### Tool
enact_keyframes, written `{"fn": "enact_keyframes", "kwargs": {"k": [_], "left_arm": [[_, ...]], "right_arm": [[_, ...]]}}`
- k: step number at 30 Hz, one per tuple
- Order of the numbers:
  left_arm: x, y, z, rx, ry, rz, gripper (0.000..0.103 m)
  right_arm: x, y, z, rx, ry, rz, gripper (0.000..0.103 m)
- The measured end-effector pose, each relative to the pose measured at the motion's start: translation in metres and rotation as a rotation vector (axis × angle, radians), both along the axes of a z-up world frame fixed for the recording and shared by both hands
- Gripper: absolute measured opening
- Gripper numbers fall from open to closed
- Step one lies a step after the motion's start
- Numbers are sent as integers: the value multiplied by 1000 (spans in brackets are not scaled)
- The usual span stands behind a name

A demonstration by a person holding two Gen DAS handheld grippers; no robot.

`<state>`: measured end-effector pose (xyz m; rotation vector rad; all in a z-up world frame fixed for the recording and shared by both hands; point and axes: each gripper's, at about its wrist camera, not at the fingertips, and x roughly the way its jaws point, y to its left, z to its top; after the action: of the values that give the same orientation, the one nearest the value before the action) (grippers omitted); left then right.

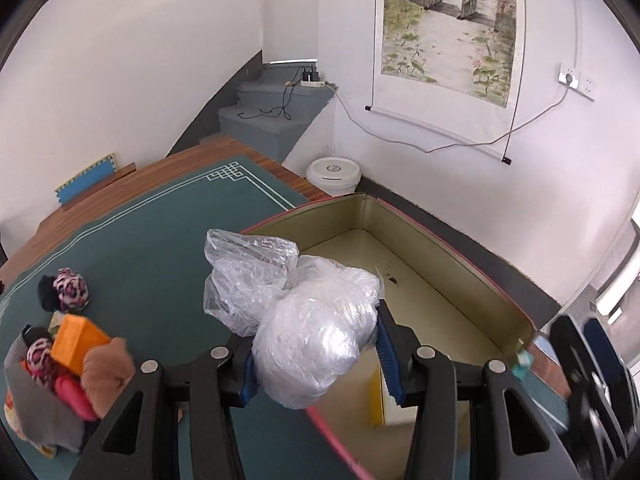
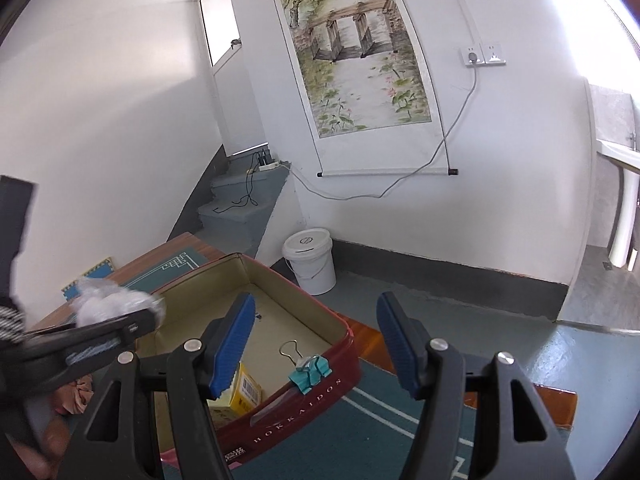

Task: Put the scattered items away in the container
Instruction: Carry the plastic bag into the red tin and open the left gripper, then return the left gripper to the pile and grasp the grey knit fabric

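My left gripper (image 1: 316, 356) is shut on a crumpled clear plastic bag (image 1: 304, 320), held over the near left rim of the open tin (image 1: 460, 248). The tin is red outside and gold inside, and holds a yellow box (image 2: 240, 394). A teal binder clip (image 2: 310, 372) is clipped on the tin's front rim (image 2: 320, 396). My right gripper (image 2: 318, 344) stands open above that rim with nothing between its pads. In the right wrist view the left gripper (image 2: 100, 332) and the plastic bag (image 2: 112, 302) show blurred at the left.
A heap lies on the green mat (image 1: 140, 240) at the left: an orange box (image 1: 76, 344), pink-and-black sock balls (image 1: 72, 290), a brown cloth (image 1: 108, 368), a grey cloth. A white bucket (image 1: 334, 176) stands on the floor beyond the wooden table.
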<state>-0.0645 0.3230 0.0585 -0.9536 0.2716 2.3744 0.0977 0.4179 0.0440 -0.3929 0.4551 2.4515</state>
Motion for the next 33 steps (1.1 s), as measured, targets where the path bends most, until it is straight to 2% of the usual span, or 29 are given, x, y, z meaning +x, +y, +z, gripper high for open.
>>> {"fn": "enact_keyframes", "kwargs": {"k": [3,6,8,12,20,26,33], "left_arm": [[-7,6,-6,-10,-25,-10,51],[-11,9,-11,-8,-45,-23,65],[-10,9,-12,-5,-43,-25,69],[-11,4,-13,4,-55,-10,72],[-4,-16,-9,14,-48,25,72],[8,-46,-4,12,-36,58,72],[12,-95,0,10,-35,140,72]], "right_arm": [[0,1,0,-3,2,0,67],[-2,0,-1,-1,-4,6,67],[-3,-1,-1,1,-7,9,68],[-2,-1,-1,5,-3,4,73],[-4,-4,-2,23,-11,6,73],[-6,-10,-2,45,-10,25,73],[-10,-18,-2,74,-19,31,73]]}}
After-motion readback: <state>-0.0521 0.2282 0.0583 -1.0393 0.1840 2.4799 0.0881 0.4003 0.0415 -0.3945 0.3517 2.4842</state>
